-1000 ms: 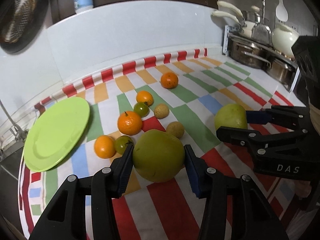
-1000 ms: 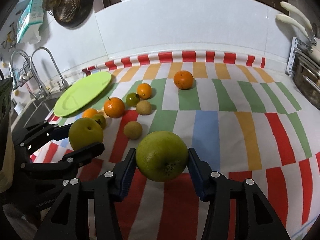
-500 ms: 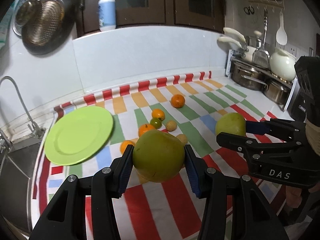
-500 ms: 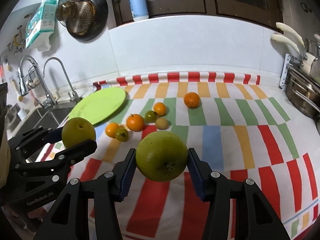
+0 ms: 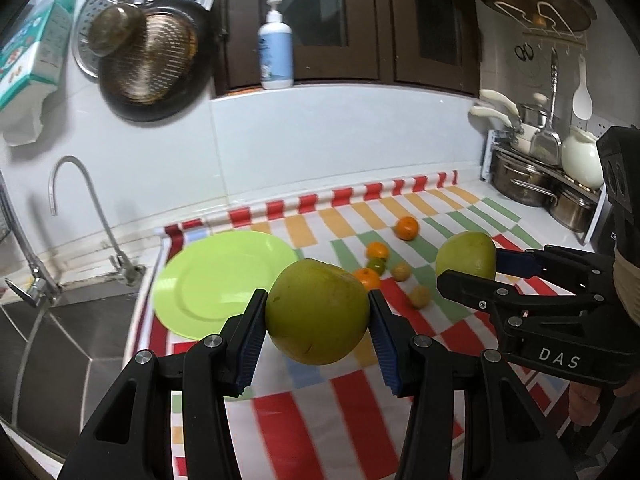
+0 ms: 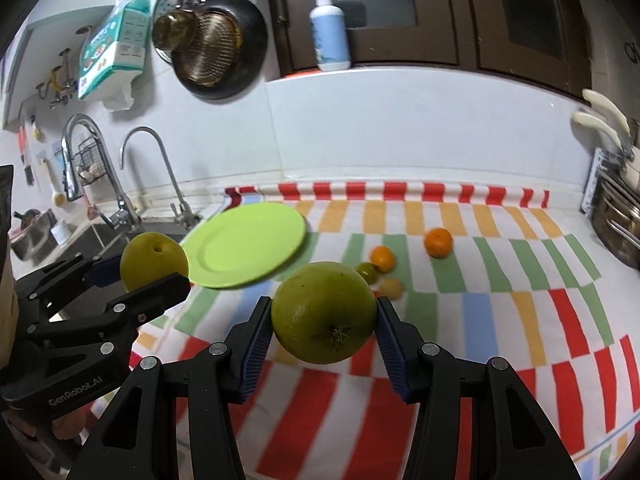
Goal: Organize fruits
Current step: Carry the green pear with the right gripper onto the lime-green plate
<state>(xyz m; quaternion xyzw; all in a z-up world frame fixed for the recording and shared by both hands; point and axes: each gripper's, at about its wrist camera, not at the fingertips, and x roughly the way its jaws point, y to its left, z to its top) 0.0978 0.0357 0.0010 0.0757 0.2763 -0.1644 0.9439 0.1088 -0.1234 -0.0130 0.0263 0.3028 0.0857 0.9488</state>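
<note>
Carrying two big green fruits at once here: my left gripper (image 5: 316, 330) is pinching one green fruit (image 5: 317, 311) and my right gripper (image 6: 322, 336) is clamped on the other green fruit (image 6: 324, 312), both up off the striped cloth (image 6: 500, 320). Next, I'd guess, is setting them on the green plate (image 5: 208, 280), which sits bare near the sink edge (image 5: 132, 280). Plenty of open room above; the small oranges (image 6: 438, 242) are well clear. Just gotta keep the two grippers from bumping.

Both wrist views face striped cloth (image 5: 360, 408), overlapping.
</note>
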